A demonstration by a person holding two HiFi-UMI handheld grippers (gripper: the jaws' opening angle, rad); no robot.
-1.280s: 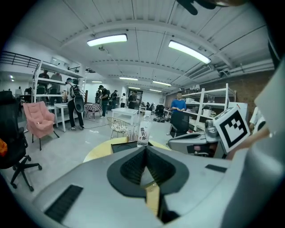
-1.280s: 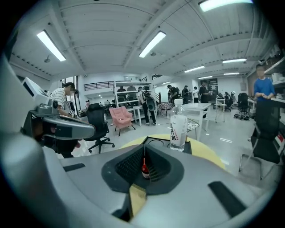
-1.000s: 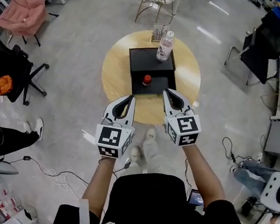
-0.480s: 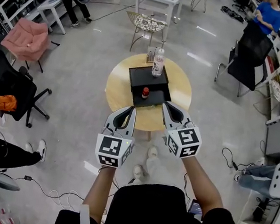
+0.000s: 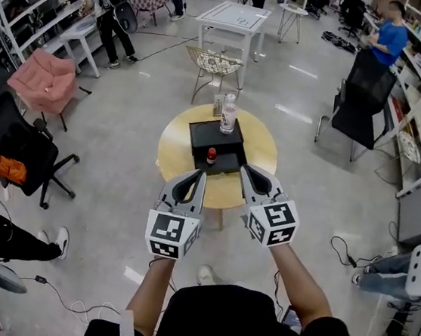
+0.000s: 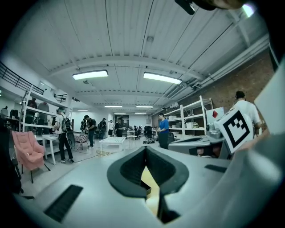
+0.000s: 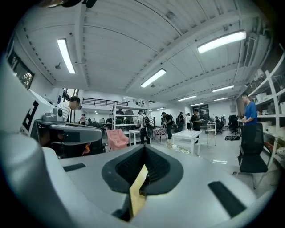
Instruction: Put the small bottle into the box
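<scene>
Two claws in frame. What do they hold? — DESK

Nothing. My left claw (image 5: 199,176) and my right claw (image 5: 245,169) are each pressed together at the tips and empty. They are side by side, and their tips show over the near part of the round wooden table (image 5: 262,153). — OPERATOR

Where is the small bottle (image 5: 212,156)? — DESK

At my 12 o'clock, just beyond the claw tips and touching neither. Red-capped and upright, it stands at the near half of the black box (image 5: 202,133) in the middle of the table. Whether it sits down inside the box, I cannot tell from here. — OPERATOR

Anything else worth naming? — DESK

A larger clear bottle (image 5: 228,116) stands at 12 o'clock from the small one, at the box's far edge. Out on the floor, a pink chair (image 5: 46,79) is between my 10 and 11 o'clock. A person in blue (image 5: 385,36) is at 1 o'clock, well apart from the table. — OPERATOR
</scene>
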